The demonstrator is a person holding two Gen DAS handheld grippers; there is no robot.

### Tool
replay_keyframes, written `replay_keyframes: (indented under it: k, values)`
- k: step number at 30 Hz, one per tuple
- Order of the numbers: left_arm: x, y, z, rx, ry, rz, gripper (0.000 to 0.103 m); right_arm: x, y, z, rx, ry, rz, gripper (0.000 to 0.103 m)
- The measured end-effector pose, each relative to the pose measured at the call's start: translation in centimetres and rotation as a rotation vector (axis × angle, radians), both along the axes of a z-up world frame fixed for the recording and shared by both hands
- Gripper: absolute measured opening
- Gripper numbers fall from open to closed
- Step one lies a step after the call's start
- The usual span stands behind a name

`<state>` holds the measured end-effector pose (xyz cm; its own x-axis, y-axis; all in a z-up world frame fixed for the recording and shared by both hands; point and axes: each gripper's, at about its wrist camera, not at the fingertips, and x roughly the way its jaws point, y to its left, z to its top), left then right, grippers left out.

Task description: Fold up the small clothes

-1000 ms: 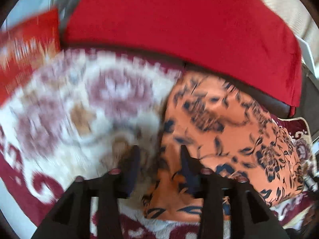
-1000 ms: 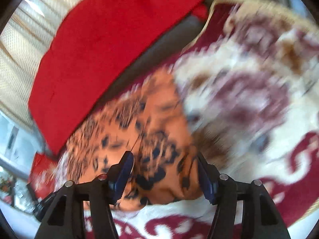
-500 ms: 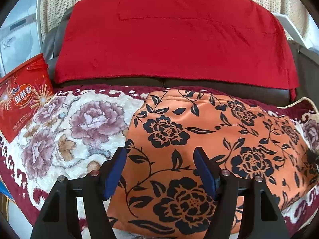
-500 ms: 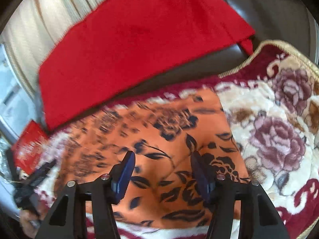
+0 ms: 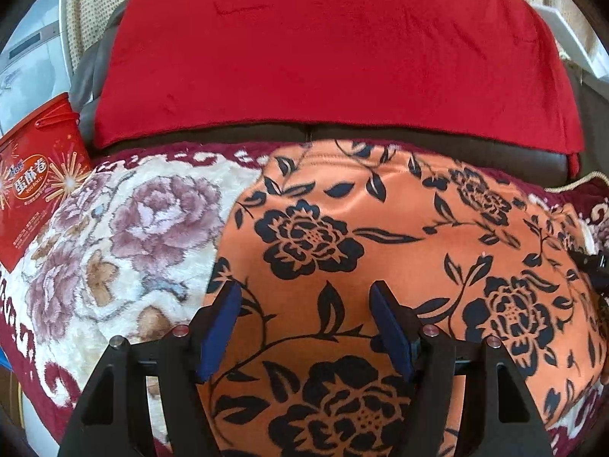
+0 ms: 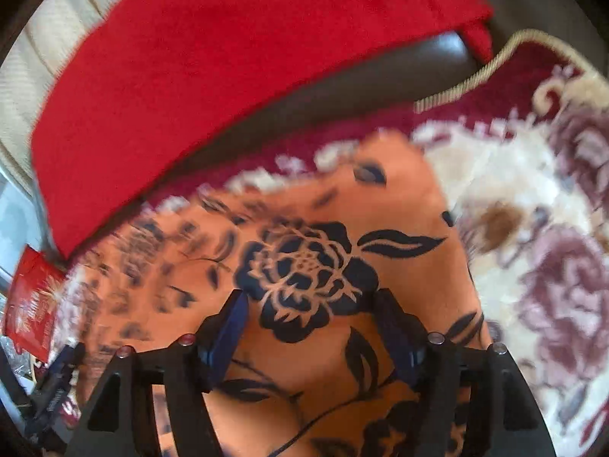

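Observation:
An orange garment with black flowers point(image 5: 399, 243) lies spread flat on a floral plush blanket point(image 5: 125, 236) on a sofa seat. It also shows in the right wrist view point(image 6: 304, 266). My left gripper point(image 5: 304, 304) is open and empty, hovering over the garment's left part near its left edge. My right gripper point(image 6: 310, 312) is open and empty above the garment's right part, near its right edge. The right gripper's tip point(image 5: 593, 262) shows at the right edge of the left wrist view. The left gripper point(image 6: 57, 377) shows at the lower left of the right wrist view.
A red cloth point(image 5: 335, 53) drapes over the dark sofa backrest point(image 5: 418, 137) behind the garment. A red snack box point(image 5: 34, 182) stands at the blanket's left end. The blanket's maroon border with gold trim point(image 6: 475, 76) lies at the right end.
Both grippers have opened wider and drawn back from the garment, which now lies flat. The left view steadied; the right gripper dipped closer to the garment's right part.

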<state>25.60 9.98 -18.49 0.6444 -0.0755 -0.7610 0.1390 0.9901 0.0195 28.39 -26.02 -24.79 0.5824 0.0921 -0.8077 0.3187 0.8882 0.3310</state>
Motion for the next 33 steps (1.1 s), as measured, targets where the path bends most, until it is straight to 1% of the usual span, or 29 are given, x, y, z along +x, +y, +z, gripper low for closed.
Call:
replay_keyframes:
  k: [1,2,3,4,6,8,10,12,15,16,18,20,22,23,24,25,26,28,29,31,33]
  values:
    - [0.3,-0.3,-0.5,0.01,0.017,-0.001,0.071,0.0,0.2,0.1,-0.022,-0.015,0.0,0.075]
    - [0.4,-0.6,-0.8,0.025,0.025,0.002,0.074,0.2,0.7,0.3,-0.052,-0.007,0.015,0.075]
    - [0.5,-0.9,-0.9,0.04,0.022,0.007,0.075,0.2,1.0,0.5,-0.072,-0.006,0.023,0.075]
    - [0.5,-1.0,-1.0,0.053,0.014,0.013,0.078,0.0,1.0,0.4,-0.071,-0.012,0.022,0.075]
    - [0.5,-1.3,-1.1,0.064,0.012,0.027,0.081,-0.3,0.5,0.3,-0.035,-0.029,0.009,0.075]
    - [0.7,-1.3,-1.5,0.072,0.025,0.058,0.089,-0.4,0.2,0.3,-0.017,-0.028,0.012,0.075]
    - [0.8,-1.1,-1.7,0.065,0.03,0.1,0.093,-0.5,-0.3,0.5,0.019,-0.046,0.001,0.075]
    - [0.7,-1.0,-1.8,0.068,0.024,0.115,0.094,-1.5,-0.9,1.3,0.058,-0.077,-0.006,0.075]
    - [0.4,-1.1,-1.6,0.09,0.013,0.109,0.094,-4.1,-2.0,2.7,0.108,-0.158,-0.029,0.075]
    - [0.3,-1.2,-1.4,0.096,0.013,0.102,0.094,-5.3,-2.3,3.4,0.129,-0.202,-0.028,0.075]
    - [-0.2,-1.6,-0.9,0.116,0.017,0.073,0.094,-6.8,-2.6,4.4,0.13,-0.256,-0.016,0.075]
    - [-1.2,-2.1,0.1,0.141,0.011,0.017,0.094,-7.7,-2.4,4.7,0.111,-0.261,-0.001,0.075]
    - [-2.3,-2.2,0.7,0.123,-0.008,-0.022,0.094,-8.3,-2.4,3.6,0.121,-0.208,-0.004,0.075]
    - [-2.8,-2.2,0.8,0.106,-0.018,-0.03,0.095,-8.3,-2.5,2.5,0.147,-0.156,-0.009,0.075]
    - [-3.1,-2.3,0.7,0.094,-0.022,-0.032,0.095,-8.3,-2.7,0.5,0.189,-0.057,-0.026,0.075]
    - [-3.2,-2.5,0.1,0.088,-0.016,-0.023,0.096,-8.7,-2.8,-0.1,0.203,-0.055,-0.044,0.073]
    - [-3.3,-2.6,-0.4,0.079,-0.012,-0.013,0.096,-9.3,-2.7,0.1,0.195,-0.091,-0.059,0.073]
    - [-3.6,-2.1,-0.6,0.035,-0.023,0.009,0.096,-10.3,-2.1,1.5,0.168,-0.128,-0.054,0.073]
    - [-3.6,-1.8,-0.4,0.012,-0.01,0.018,0.096,-11.1,-1.8,2.2,0.16,-0.172,-0.045,0.073]
    - [-3.6,-1.7,0.3,0.014,0.015,0.015,0.096,-12.4,-1.1,3.0,0.169,-0.233,-0.023,0.073]
    - [-4.4,-1.7,1.5,0.021,-0.037,0.023,0.096,-13.3,-0.4,3.2,0.168,-0.25,-0.011,0.073]
